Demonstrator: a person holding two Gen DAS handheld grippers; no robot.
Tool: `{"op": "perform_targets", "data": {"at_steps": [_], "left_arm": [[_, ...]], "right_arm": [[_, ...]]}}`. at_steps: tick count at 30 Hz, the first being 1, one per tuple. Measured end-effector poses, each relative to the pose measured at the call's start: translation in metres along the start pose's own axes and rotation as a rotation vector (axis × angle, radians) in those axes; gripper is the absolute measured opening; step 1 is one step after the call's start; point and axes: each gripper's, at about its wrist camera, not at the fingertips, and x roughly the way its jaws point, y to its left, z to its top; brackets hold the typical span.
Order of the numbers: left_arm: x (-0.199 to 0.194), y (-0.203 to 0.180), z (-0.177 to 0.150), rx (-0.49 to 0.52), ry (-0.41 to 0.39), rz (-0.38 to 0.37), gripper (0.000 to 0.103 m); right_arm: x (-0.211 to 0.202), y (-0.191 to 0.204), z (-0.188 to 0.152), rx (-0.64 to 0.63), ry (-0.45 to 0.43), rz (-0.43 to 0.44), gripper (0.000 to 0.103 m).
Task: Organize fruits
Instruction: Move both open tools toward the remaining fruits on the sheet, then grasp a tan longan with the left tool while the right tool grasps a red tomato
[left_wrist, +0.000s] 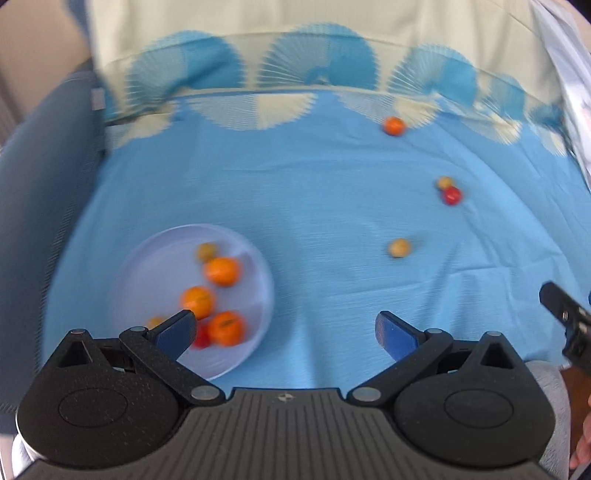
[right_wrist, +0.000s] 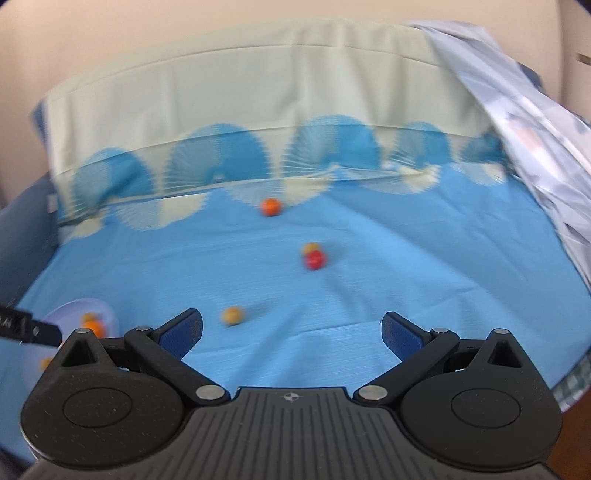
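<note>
A pale plate (left_wrist: 159, 258) lies on the blue cloth and holds several fruits, among them three oranges (left_wrist: 221, 271). My left gripper (left_wrist: 286, 332) is open and empty just right of the plate. Loose on the cloth are a yellow fruit (left_wrist: 399, 247), a red fruit (left_wrist: 451, 195) touching a second yellow one (left_wrist: 444, 182), and a far orange (left_wrist: 393, 125). My right gripper (right_wrist: 291, 332) is open and empty, short of the near yellow fruit (right_wrist: 232, 315). The red fruit (right_wrist: 315, 259), the far orange (right_wrist: 270, 206) and the plate's edge (right_wrist: 107, 308) also show there.
The blue cloth (left_wrist: 314, 184) covers the surface and rises at the back with a fan pattern (right_wrist: 221, 155). A crumpled pale sheet (right_wrist: 535, 129) hangs at the right. A dark blue edge (left_wrist: 44, 166) runs along the left. The right gripper's tip (left_wrist: 565, 314) shows at the right edge.
</note>
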Motion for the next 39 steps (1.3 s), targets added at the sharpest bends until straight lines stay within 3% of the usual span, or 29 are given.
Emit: {"op": "perform_targets", "data": {"at_steps": [4, 16, 19, 24, 25, 26, 27, 28, 29, 30, 31, 39], "left_arm": [[0.046, -0.041, 0.023, 0.078, 0.010, -0.048, 0.103], [0.185, -0.105, 0.067, 0.261, 0.134, -0.156, 0.103], [0.211, -0.110, 0.071, 0.283, 0.198, -0.173, 0.103], [0.220, -0.112, 0.074, 0.286, 0.189, -0.169, 0.103], [0.219, -0.112, 0.075, 0.282, 0.185, -0.168, 0.099], [0.216, -0.112, 0.075, 0.282, 0.165, -0.162, 0.085], [0.212, -0.113, 0.074, 0.292, 0.142, -0.155, 0.076], [0.207, -0.113, 0.073, 0.307, 0.130, -0.167, 0.051], [0.203, -0.113, 0.073, 0.311, 0.130, -0.179, 0.028], [0.201, -0.113, 0.073, 0.308, 0.137, -0.186, 0.028], [0.200, -0.111, 0.073, 0.300, 0.139, -0.193, 0.028], [0.169, -0.100, 0.079, 0.256, 0.095, -0.191, 0.028]], "right_arm": [[0.031, -0.034, 0.008, 0.029, 0.006, -0.047, 0.102], [0.198, -0.063, 0.029, -0.039, 0.092, 0.008, 0.102], [0.233, -0.057, 0.033, -0.093, 0.106, -0.001, 0.102], [0.284, -0.046, 0.037, -0.124, 0.155, 0.038, 0.102], [0.292, -0.043, 0.036, -0.137, 0.163, 0.031, 0.102], [0.295, -0.040, 0.034, -0.161, 0.148, 0.018, 0.102], [0.295, -0.037, 0.033, -0.185, 0.120, 0.020, 0.097], [0.293, -0.036, 0.032, -0.193, 0.107, 0.034, 0.091], [0.289, -0.036, 0.032, -0.190, 0.089, 0.038, 0.066], [0.285, -0.036, 0.031, -0.201, 0.079, 0.031, 0.042], [0.282, -0.036, 0.031, -0.212, 0.080, 0.027, 0.031], [0.247, -0.055, 0.037, -0.097, 0.093, 0.026, 0.030]]}}
